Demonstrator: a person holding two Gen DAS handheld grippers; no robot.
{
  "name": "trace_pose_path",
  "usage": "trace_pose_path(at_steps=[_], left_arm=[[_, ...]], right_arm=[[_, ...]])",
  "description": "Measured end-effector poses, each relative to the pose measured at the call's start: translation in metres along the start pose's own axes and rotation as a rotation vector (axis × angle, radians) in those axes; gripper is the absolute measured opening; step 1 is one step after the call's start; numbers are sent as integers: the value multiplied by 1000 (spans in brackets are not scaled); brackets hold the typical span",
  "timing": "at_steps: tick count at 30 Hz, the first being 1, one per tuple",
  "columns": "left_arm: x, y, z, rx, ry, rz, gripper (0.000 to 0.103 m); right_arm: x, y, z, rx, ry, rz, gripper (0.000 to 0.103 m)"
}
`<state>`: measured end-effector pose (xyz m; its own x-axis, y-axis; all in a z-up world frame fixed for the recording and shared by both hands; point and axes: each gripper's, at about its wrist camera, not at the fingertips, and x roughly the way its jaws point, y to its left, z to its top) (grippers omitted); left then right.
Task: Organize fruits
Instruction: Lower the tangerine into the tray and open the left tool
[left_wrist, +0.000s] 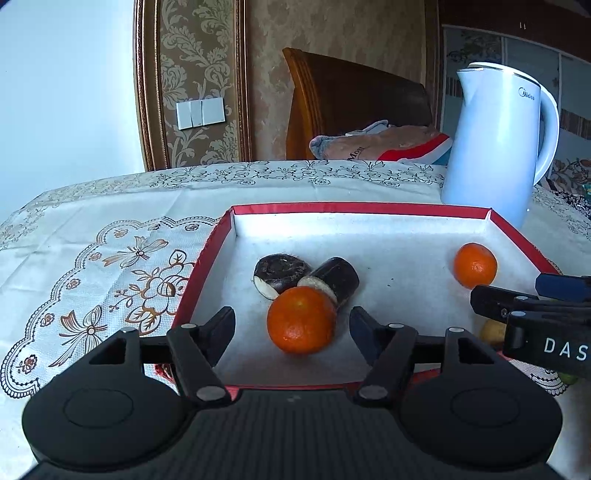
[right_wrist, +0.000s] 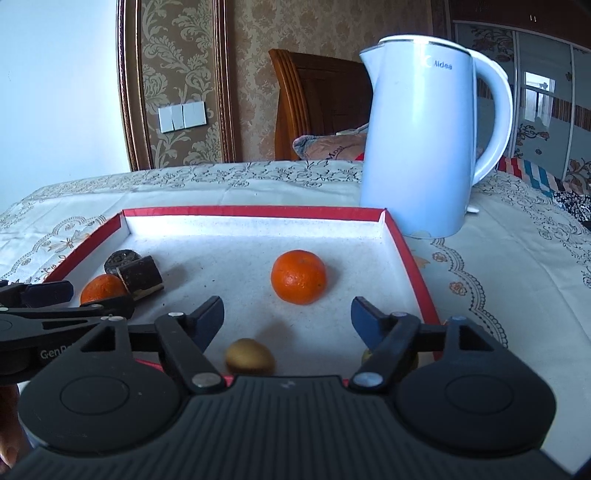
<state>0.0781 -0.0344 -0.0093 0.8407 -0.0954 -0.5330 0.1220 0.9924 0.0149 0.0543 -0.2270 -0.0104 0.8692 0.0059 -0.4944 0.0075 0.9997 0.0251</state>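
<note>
A red-rimmed tray (left_wrist: 332, 208) with a white floor holds the fruit. In the left wrist view an orange (left_wrist: 301, 320) lies between the fingers of my open left gripper (left_wrist: 291, 328), not gripped. Two dark cut pieces (left_wrist: 280, 275) lie just behind it. A second orange (left_wrist: 475, 265) sits at the right of the tray. In the right wrist view my right gripper (right_wrist: 287, 319) is open over the tray (right_wrist: 251, 212), with that orange (right_wrist: 298, 277) ahead and a small yellow-brown fruit (right_wrist: 249, 356) below. Another yellowish fruit (right_wrist: 367, 355) is mostly hidden behind the right finger.
A white electric kettle (left_wrist: 496, 140) stands behind the tray's far right corner on the floral tablecloth (left_wrist: 110, 258); it also shows in the right wrist view (right_wrist: 424, 140). A wooden chair and folded cloth lie beyond the table. The right gripper's fingers (left_wrist: 495, 301) enter the left wrist view.
</note>
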Motion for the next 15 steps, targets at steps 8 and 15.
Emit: trace_pose_path(at_steps=[8, 15], left_arm=[[-25, 16, -6, -44, -40, -17, 68], [-46, 30, -16, -104, -51, -49, 69]], right_arm=[[-28, -8, -14, 22, -41, 32, 74], [-47, -15, -26, 35, -60, 63, 78]])
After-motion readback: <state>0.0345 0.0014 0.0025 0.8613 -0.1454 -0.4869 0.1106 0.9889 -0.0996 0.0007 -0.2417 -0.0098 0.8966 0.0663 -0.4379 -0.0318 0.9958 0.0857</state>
